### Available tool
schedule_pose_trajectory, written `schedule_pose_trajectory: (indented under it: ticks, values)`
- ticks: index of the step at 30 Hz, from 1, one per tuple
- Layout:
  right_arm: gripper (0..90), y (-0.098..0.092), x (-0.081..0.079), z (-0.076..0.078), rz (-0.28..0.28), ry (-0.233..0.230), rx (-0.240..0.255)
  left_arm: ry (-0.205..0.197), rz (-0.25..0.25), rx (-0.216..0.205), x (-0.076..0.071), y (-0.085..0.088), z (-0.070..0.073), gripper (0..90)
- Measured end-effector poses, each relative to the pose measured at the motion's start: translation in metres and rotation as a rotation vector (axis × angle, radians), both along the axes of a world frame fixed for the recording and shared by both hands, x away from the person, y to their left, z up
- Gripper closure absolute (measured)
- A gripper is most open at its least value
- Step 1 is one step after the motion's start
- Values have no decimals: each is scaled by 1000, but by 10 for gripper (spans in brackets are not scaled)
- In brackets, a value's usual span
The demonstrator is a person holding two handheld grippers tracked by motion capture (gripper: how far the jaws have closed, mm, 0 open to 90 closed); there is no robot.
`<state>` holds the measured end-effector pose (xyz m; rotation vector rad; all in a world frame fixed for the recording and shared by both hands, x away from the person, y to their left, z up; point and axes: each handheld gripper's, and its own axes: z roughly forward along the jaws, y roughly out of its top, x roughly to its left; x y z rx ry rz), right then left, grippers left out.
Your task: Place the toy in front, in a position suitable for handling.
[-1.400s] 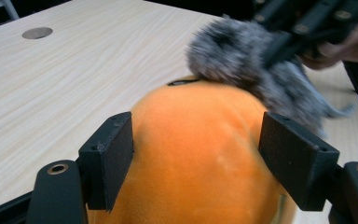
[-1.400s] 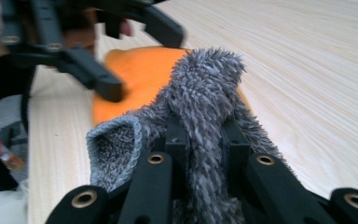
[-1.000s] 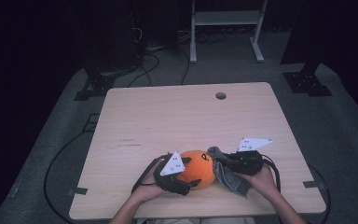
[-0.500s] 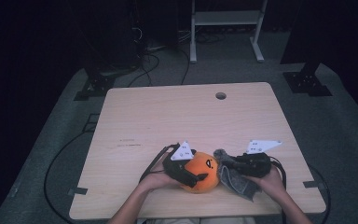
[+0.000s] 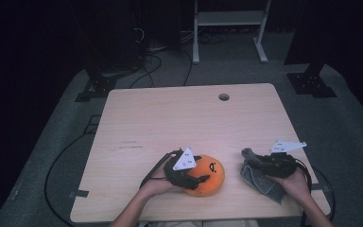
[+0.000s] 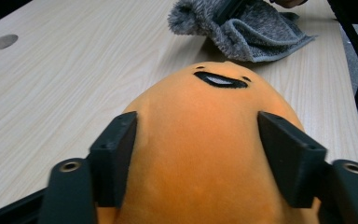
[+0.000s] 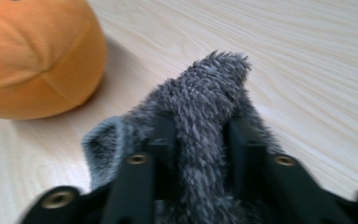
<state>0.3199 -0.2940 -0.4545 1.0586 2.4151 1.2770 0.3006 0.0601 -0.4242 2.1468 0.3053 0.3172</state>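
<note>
From the high view, a round orange plush toy with a small black stitched face (image 5: 206, 174) sat on the pale wooden table (image 5: 170, 123) near the edge closest to the person. The left gripper (image 5: 192, 177) lay against its left side, jaws about the plush. To the right, well apart from the toy, the right gripper (image 5: 251, 158) rested over a shaggy grey cloth (image 5: 263, 182) bunched on the table near its right edge.

In the left gripper view, the orange plush toy (image 6: 214, 154) bulged up between the two black jaws, both pads pressed into its sides, so the left gripper (image 6: 198, 154) was clenched on it; its jaws had just been closing. The grey cloth (image 6: 256, 32) lay beyond on the wood, apart from the toy.

In the right gripper view, a fold of the grey cloth (image 7: 205, 126) rose between the jaws of the right gripper (image 7: 200, 140), which stood close against it on either side, grasping it; these jaws had just been opening somewhat with the cloth between them. The orange toy (image 7: 37, 56) sat at upper left, just beside the cloth and not touching it.
</note>
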Motion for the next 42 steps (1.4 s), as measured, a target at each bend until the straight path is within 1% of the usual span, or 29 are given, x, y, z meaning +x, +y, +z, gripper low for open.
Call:
schedule_pose_trajectory:
  ticks: [1,3,4,5,8,9,12,13,16,20,23,24,25,26,28,29,32,35,37,40,41,42]
  values:
    - [598,-2,0,-1,-8,5,7,-1,-4,-5,-1,0,1,356]
    - [527,-3,1,0,-18,5,26,-2,-5,-11,-1,0,2,380]
    - [527,-3,1,0,-18,5,26,-2,-5,-11,-1,0,2,388]
    - [483,-4,0,2,-23,2,44,1,1,-15,0,0,4,395]
    - [446,-3,0,4,-19,-16,57,4,3,-27,1,-2,8,408]
    - [436,-3,-1,5,-19,-17,60,6,6,-22,2,-2,8,410]
    - [427,-1,-1,7,-7,-28,74,16,17,-25,7,-3,9,413]
    - [422,-1,-2,8,-4,-33,78,17,27,-26,9,-3,9,414]
    - [413,-1,-3,9,5,-41,90,11,54,-22,17,-2,13,415]
    - [397,0,-2,11,7,-50,105,-14,99,-14,29,-2,17,414]
    - [396,0,-2,13,3,-67,104,-31,138,-8,40,-3,20,412]
    - [396,0,-2,13,5,-66,106,-37,149,-6,44,-3,21,411]
    - [396,0,-2,13,7,-68,108,-43,157,-9,48,-3,22,409]
    - [395,0,-2,13,7,-69,109,-44,165,1,51,-3,23,407]
    - [393,0,-2,13,8,-68,111,-57,184,-3,58,-5,25,405]
    - [392,0,-2,13,10,-71,111,-62,191,9,61,-5,26,405]
    - [389,1,-2,13,12,-64,111,-71,211,10,71,-7,31,404]
    - [388,2,-2,13,16,-63,110,-85,228,23,79,-10,34,401]
    - [387,2,-2,13,17,-65,112,-74,237,39,84,-11,32,391]
    - [381,2,-2,13,20,-65,111,-33,232,56,87,-13,21,363]
    - [381,3,-2,13,21,-65,109,-27,224,57,86,-13,17,353]
    - [381,3,-3,13,22,-64,109,-25,224,42,86,-12,17,337]
